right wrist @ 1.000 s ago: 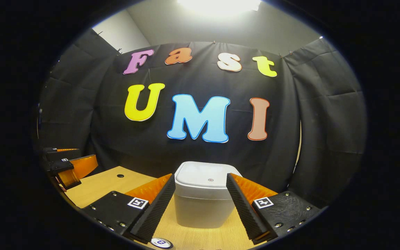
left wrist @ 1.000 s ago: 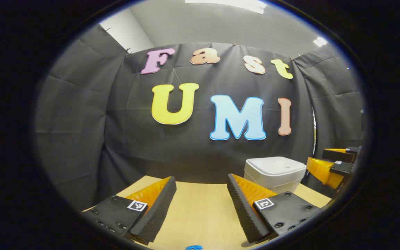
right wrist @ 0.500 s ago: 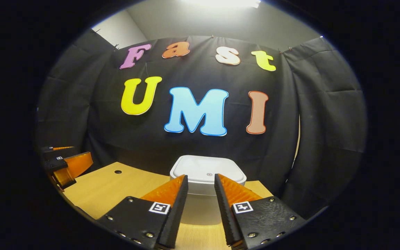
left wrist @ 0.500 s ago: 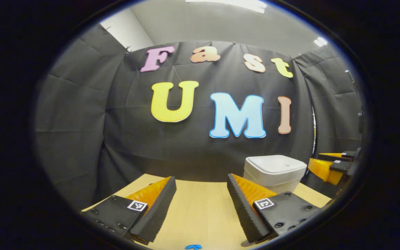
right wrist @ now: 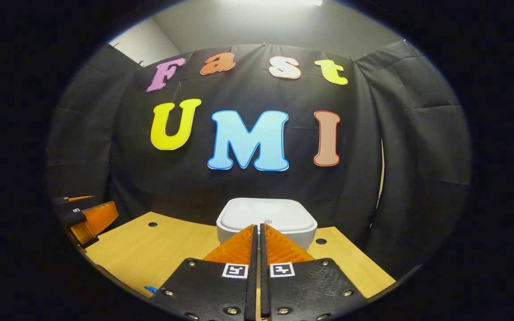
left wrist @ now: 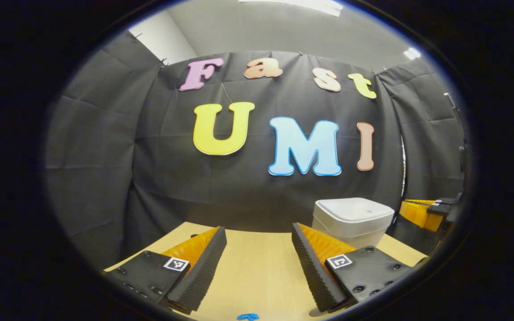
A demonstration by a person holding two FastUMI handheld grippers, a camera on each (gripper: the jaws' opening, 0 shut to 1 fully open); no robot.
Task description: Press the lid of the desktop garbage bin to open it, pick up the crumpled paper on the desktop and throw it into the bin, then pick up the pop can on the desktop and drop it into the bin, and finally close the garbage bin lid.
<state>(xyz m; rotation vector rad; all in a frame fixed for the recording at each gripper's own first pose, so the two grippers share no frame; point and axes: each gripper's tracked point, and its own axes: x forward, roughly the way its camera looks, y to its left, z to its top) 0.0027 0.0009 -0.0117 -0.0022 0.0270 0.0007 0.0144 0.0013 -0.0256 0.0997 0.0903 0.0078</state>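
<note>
Poised to press the bin (right wrist: 266, 217) lid (right wrist: 266, 213) open: right gripper (right wrist: 257, 229) jaws together, aimed down; left gripper (left wrist: 257, 240) jaws apart, idle over desk (left wrist: 257, 267).

Matt white plastic bin (right wrist: 266, 218) (smooth lid); wood-grain desktop (right wrist: 150, 249).

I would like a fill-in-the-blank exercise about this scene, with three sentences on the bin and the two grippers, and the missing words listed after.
1. The lid of the white plastic desktop garbage bin is ____.
2. The jaws of the right gripper are ____, with nothing between them.
3. The jaws of the left gripper are ____ above the light wooden desktop.

Missing words: closed; shut; open
</note>
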